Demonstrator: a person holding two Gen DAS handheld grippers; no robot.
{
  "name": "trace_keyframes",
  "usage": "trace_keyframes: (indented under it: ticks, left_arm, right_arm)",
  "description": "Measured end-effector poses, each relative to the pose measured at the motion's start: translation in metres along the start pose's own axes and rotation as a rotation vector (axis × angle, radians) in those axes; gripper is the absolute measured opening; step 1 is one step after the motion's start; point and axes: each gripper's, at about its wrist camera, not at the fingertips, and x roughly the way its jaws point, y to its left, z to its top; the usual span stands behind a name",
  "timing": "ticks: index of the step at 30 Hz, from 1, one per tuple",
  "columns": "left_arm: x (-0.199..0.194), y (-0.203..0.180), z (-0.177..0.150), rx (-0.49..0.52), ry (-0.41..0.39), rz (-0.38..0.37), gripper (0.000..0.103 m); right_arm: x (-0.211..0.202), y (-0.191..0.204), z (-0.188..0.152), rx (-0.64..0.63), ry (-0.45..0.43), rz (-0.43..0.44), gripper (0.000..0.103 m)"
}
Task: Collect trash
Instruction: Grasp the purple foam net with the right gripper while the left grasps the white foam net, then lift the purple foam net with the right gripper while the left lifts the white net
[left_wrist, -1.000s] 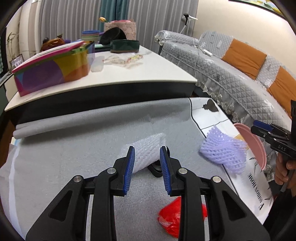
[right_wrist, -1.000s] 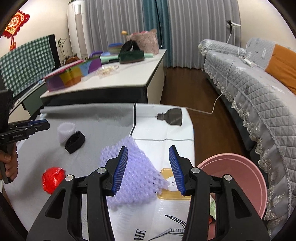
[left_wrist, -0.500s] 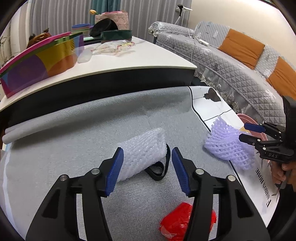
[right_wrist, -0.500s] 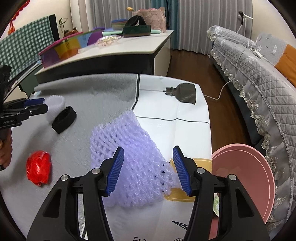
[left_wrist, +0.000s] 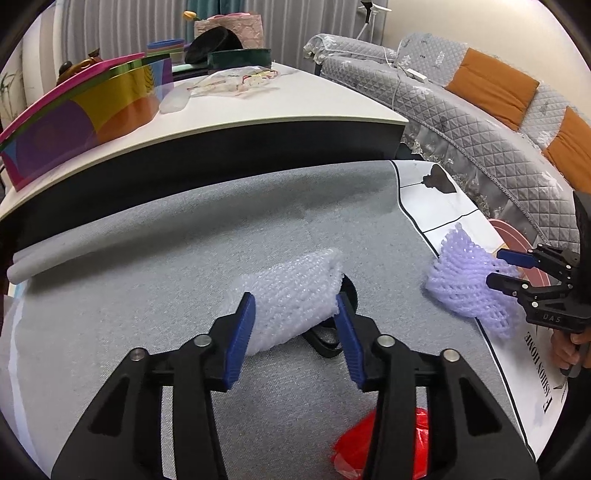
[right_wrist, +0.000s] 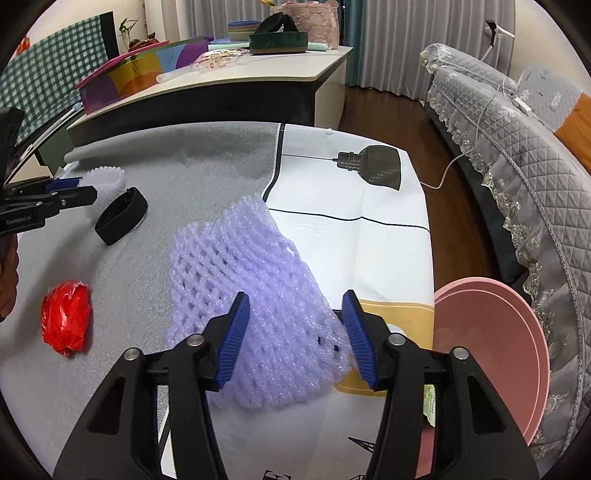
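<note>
Grey cloth (left_wrist: 155, 280) covers most of the low surface ahead of my left gripper (left_wrist: 293, 306), ending in a rolled edge at the far side, just under a white table (left_wrist: 258, 107). To the right the cloth meets a white printed sheet (left_wrist: 458, 210) along a dark curved border, and past that runs a quilted sofa (left_wrist: 480, 122). My left jaws have just been closing and now flank a white foam net (left_wrist: 291, 295); both blue pads sit against its sides, pinching it lightly. A black band (left_wrist: 332, 332) lies touching the net's right end, and a red wad (left_wrist: 417, 443) lies near, under my right finger. Open cloth stretches to the left and beyond the net. Farther right, my right gripper (left_wrist: 506, 269) reaches into a purple net (left_wrist: 465, 280) at the cloth's border.

From the right wrist, bare wood floor (right_wrist: 388, 107) runs between the table and the sofa. My right gripper (right_wrist: 295, 332) has also just been closing; its jaws straddle the near end of the purple net (right_wrist: 236, 273), which lies across the border of cloth (right_wrist: 129, 369) and sheet (right_wrist: 354, 243). The right pad touches the net's edge; whether the left pad presses it I cannot tell. A pink basin (right_wrist: 491, 347) sits just off the sheet's right edge, close beside my right finger. The sheet beyond the net is open. On the left lie the red wad (right_wrist: 66, 317), the band (right_wrist: 120, 216), and the white net (right_wrist: 105, 179) at my left gripper (right_wrist: 85, 188).
</note>
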Motion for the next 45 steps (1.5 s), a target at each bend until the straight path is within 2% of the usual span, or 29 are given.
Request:
trace_keyframes:
  ticks: [5, 8, 11, 16, 27, 45]
  left_arm:
    - [0.0, 0.001, 0.0, -0.004, 0.006, -0.002, 0.027]
    - [-0.001, 0.0, 0.001, -0.003, 0.006, 0.001, 0.023]
    - [-0.002, 0.001, 0.001, -0.003, 0.006, 0.001, 0.016]
    - [-0.009, 0.006, 0.002, -0.015, -0.007, 0.01, 0.014]
    - [-0.028, 0.009, 0.001, -0.027, -0.041, 0.017, 0.013]
    - [-0.071, -0.005, -0.006, -0.038, -0.111, 0.025, 0.013]
  right_arm:
    - [0.001, 0.002, -0.001, -0.016, 0.008, 0.004, 0.024]
    - [0.0, 0.003, -0.001, -0.024, 0.003, 0.002, 0.012]
    - [-0.004, 0.003, 0.0, -0.027, -0.012, 0.007, 0.01]
    - [-0.018, 0.006, 0.004, -0.028, -0.058, 0.026, 0.01]
    - [-0.049, -0.001, 0.011, 0.039, -0.171, 0.047, 0.01]
    - [-0.093, -0.004, 0.003, 0.059, -0.255, 0.036, 0.01]
